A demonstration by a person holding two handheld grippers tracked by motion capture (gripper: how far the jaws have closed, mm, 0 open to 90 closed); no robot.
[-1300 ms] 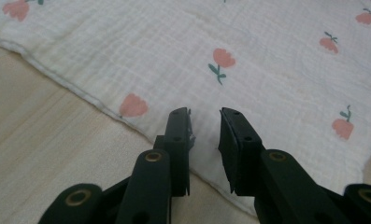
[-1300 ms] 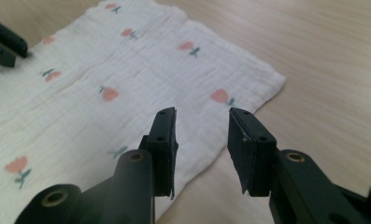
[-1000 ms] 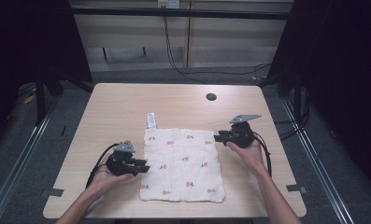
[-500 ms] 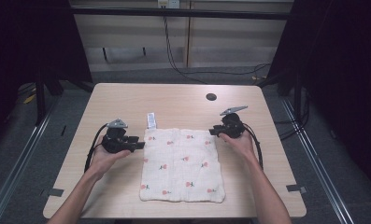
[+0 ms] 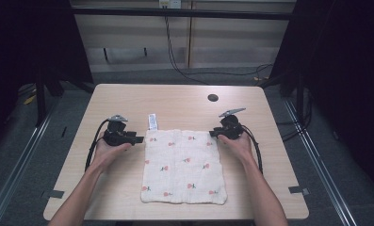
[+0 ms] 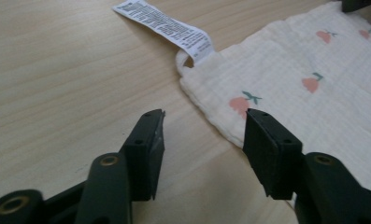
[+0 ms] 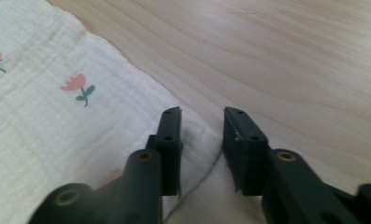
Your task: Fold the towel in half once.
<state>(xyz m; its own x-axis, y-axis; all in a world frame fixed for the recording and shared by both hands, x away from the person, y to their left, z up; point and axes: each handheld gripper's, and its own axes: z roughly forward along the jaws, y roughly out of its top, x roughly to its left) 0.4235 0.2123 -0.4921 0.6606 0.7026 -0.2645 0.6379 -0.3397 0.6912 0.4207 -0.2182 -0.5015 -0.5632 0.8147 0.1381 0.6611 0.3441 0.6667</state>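
1. On the desk (image 5: 128,197) I see the cloth (image 5: 183,165) lying flat, label (image 5: 152,121) at its far left corner.
2. My left tongs (image 5: 138,139) have been spreading, straddling that corner's edge.
3. My right tongs (image 5: 214,133) have been narrowing around the far right corner, pads not yet pressing.

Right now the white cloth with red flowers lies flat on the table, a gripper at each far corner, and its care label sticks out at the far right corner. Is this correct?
Not quite. The care label sticks out at the far left corner of the cloth, beside the left gripper, as the high view shows. The rest is right: the cloth lies flat on the table, with the right gripper at the other far corner.
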